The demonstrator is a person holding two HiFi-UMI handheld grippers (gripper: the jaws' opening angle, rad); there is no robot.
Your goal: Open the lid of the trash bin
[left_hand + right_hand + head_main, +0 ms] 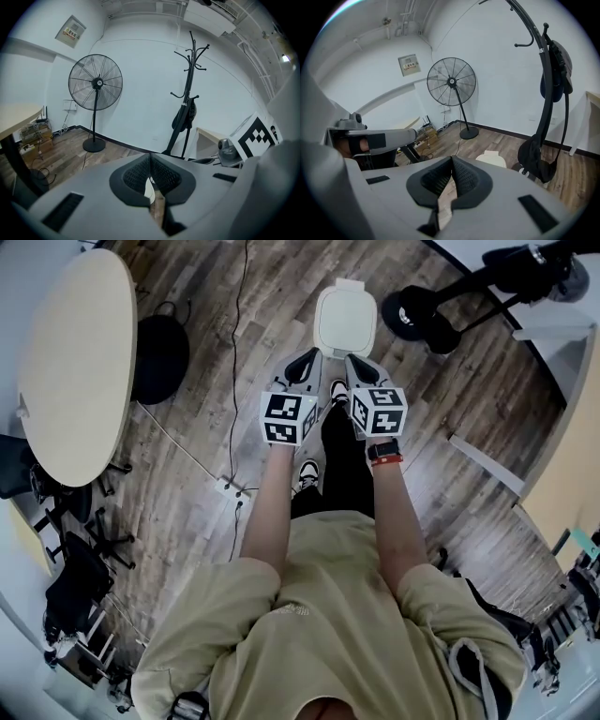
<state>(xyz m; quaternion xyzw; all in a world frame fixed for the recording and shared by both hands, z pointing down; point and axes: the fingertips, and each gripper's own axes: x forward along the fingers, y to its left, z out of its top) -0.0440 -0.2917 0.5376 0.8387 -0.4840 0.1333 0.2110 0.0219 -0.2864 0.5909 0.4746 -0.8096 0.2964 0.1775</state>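
Dark wood planks cover the floor [187, 474] of a white-walled room. The white bin [346, 320] stands on them directly ahead of the person's shoes [308, 472], and its lid [345, 329] lies flat and closed.

The left gripper [302, 367] and right gripper [361, 368] hang side by side on the near side of the bin, above it and not touching it. In the left gripper view the gripper [150, 161] has its pads pressed together with nothing between them. The right gripper view shows the same there [452, 164], with the bin [491, 159] low ahead of it.

The lid looks like thin moulded plastic, so it is probably light, stiff and smooth. A flat pinch on top would likely slip. The near rim is the likelier hold, and the jaws would first have to spread. A small tab sticks out at the bin's far edge; whether it is a hinge cannot be told.

Near the bin the floor is open on the person's side. The coat rack [417, 315] has its dark base just right of the bin, which limits any swing that way. A cable [232, 381] runs along the floor left of the bin. The fan [95, 84] and the pale worktop [75, 362] stand well off to that side.
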